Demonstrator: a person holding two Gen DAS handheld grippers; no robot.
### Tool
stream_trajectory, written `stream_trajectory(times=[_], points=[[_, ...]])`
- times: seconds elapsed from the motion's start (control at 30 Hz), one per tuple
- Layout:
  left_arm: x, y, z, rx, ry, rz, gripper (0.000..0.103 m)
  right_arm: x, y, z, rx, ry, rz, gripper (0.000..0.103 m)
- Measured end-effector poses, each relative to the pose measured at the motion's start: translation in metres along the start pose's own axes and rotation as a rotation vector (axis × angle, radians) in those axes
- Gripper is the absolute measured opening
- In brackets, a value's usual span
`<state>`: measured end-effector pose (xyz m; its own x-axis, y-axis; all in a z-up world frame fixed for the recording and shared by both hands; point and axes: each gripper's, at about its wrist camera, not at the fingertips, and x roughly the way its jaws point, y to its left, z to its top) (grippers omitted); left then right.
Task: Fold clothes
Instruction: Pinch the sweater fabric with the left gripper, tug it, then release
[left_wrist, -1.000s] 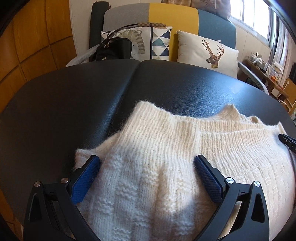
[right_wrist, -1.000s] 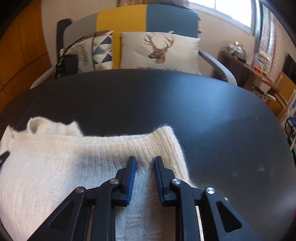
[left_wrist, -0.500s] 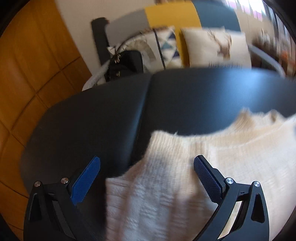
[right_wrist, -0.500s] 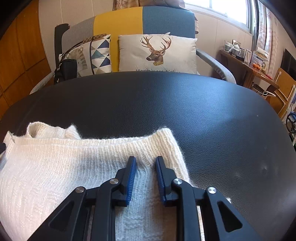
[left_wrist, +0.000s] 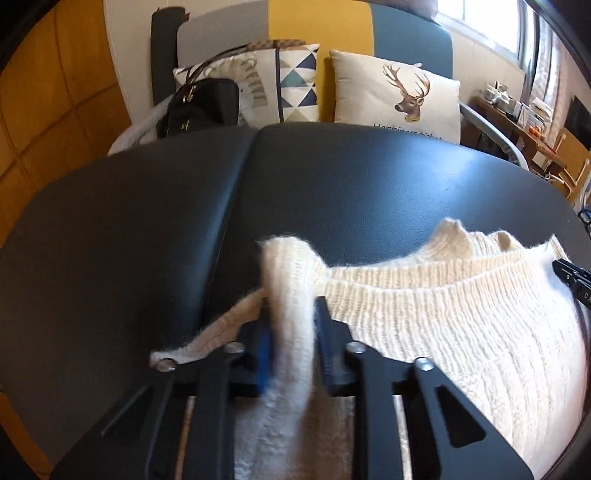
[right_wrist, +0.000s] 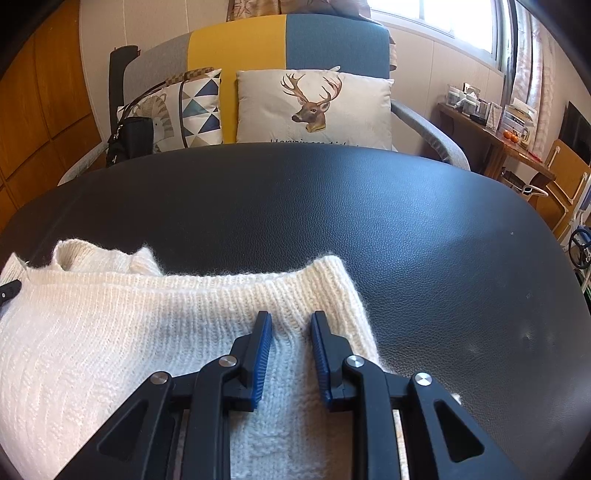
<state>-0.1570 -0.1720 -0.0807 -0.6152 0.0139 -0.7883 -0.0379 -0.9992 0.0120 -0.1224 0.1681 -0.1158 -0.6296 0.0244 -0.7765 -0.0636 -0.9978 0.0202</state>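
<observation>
Through the left wrist view I am looking across a black leather-like surface (left_wrist: 369, 177) with a seam running away from me toward its far edge. Beyond that edge a sofa (left_wrist: 317, 22) in grey, yellow and blue is carrying a deer cushion (left_wrist: 399, 96), a triangle-patterned cushion (left_wrist: 295, 88) and a black handbag (left_wrist: 203, 107). The cream knitted sweater (left_wrist: 461, 325) is lying over the near right part of the surface. My left claw (left_wrist: 291, 332) has just been closing and is now pinching a raised fold of the sweater between its blue pads; that fold is blurring, and the frame is cutting off the sweater's lower part.

In the right wrist view the same surface (right_wrist: 406, 229) is stretching to the sofa (right_wrist: 288, 40), with a cluttered wooden side table (right_wrist: 491, 136) past the right edge, its items too small to read. The sweater (right_wrist: 110, 332) is covering the near left area. My right claw (right_wrist: 290, 332) is gripping the knit near its right border, jaws narrow, the pads pressing a ridge of sweater.
</observation>
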Motion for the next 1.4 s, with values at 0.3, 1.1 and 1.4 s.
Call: stream_trajectory(times=[0.3,1.1,1.4], points=[[0.012,0.043,-0.009,-0.166,0.015,-0.019,0.014,0.000,-0.002,0.000,0.003,0.000,0.003,0.022],[-0.003,-0.068,0.006,0.090,0.087,-0.015,0.049,-0.002,-0.003,0.001,0.011,-0.002,0.020,0.022],[-0.021,-0.066,0.014,0.071,-0.033,-0.063,0.006,-0.003,-0.003,0.002,0.014,-0.003,0.028,0.022]])
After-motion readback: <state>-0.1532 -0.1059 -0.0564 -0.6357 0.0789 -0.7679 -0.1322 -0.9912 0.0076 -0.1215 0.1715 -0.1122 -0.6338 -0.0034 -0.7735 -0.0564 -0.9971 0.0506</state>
